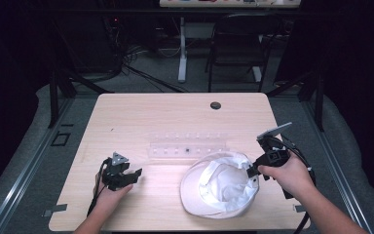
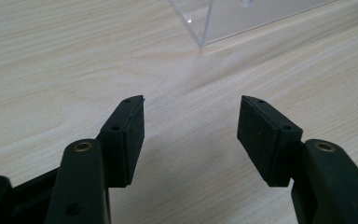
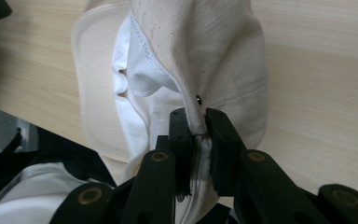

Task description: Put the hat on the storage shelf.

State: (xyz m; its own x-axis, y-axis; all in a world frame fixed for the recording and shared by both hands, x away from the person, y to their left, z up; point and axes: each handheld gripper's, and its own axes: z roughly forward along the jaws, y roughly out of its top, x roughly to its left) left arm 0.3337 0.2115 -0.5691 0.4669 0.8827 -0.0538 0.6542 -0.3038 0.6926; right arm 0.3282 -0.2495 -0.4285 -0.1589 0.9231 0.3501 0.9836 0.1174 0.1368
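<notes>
A pale wooden table with rounded corners is seen from above, its far half bare apart from 1 small dark round hole near the far edge. A cream cloth hat lies upturned on the near right part of the table, close to the near edge, with its white lining facing up. Just beyond it, at the middle of the table, a clear plastic rack is laid lengthwise, long and low.

The hat's rim is pinched at its right side by the right gripper; the 2 black jaws are closed tight on a fold of stitched, slightly speckled canvas. The cloth is soft and creased, the brim flat and rounded.

The left gripper is held low over bare wood at the near left, well apart from the hat. Its 2 jaws stand wide apart with nothing between them; their pads are matte, black and rectangular. A sharp corner of the clear rack is seen just ahead of them. Open tabletop is left between the 2 grippers.
</notes>
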